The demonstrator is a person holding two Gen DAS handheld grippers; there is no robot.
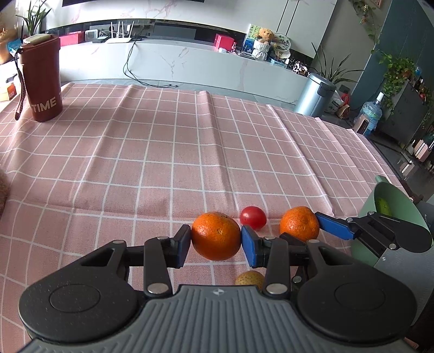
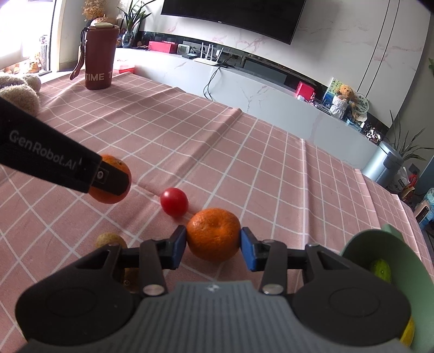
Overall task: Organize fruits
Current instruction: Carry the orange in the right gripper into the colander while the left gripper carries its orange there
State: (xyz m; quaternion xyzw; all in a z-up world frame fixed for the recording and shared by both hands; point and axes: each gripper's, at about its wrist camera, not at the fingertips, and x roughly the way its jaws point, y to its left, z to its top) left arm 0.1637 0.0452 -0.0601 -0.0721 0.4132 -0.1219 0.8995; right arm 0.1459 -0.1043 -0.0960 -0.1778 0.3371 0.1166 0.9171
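Covering the table is a pink checked cloth. Each claw, left and right, squeezes an orange at bottom middle.

Far left on the pink checked cloth covering the surface: a dark red tumbler marked "TIME", upright, with a wrist strap hanging down its side. Beyond the cloth's far edge, a long white marble-look cabinet carrying a white router, red boxes and a teddy bear. Far right on the floor, a silver pedal bin, a water jug and potted plants. Above the cabinet, a dark TV screen. At the left edge, a beige plush toy.
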